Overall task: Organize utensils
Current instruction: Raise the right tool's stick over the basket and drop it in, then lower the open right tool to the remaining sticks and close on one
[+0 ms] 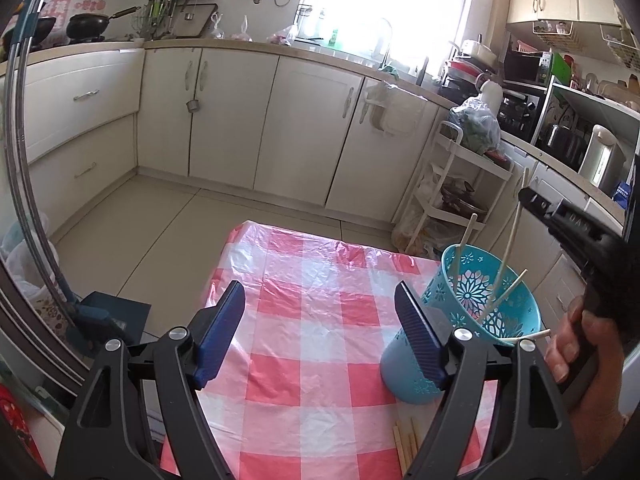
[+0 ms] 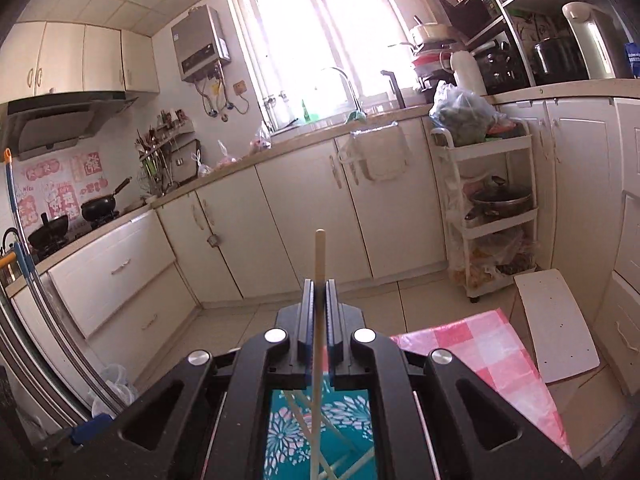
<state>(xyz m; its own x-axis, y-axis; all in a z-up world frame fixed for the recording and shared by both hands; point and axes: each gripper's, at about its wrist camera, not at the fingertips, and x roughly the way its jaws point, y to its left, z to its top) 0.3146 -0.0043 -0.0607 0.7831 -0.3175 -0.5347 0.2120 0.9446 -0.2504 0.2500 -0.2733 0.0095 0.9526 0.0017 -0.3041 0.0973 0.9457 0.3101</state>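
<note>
Right jaws: pressed together on a single chopstick (image 2: 320,264), which pokes up past the tips of the right gripper (image 2: 319,300) and runs back down between the pads.
Below the right jaws: the teal holder (image 2: 320,432), its mouth right under the chopstick's lower end, so this looks like a drop about to happen.
Inside the holder: several chopsticks (image 1: 508,248) leaning on the rim already, which suggests the sorting is well along.
Left jaws: standing wide apart on the left gripper (image 1: 320,332), nothing between the pads.
Beside the left jaws: the holder (image 1: 492,300) sits just at the right-hand pad, probably so that hand can steady it.
Under the left jaws: more loose chopsticks (image 1: 404,440) lying on the checked tablecloth (image 1: 304,276), waiting their turn.
Far right of them: the person's hand (image 1: 576,344) gripping the right tool's handle.
</note>
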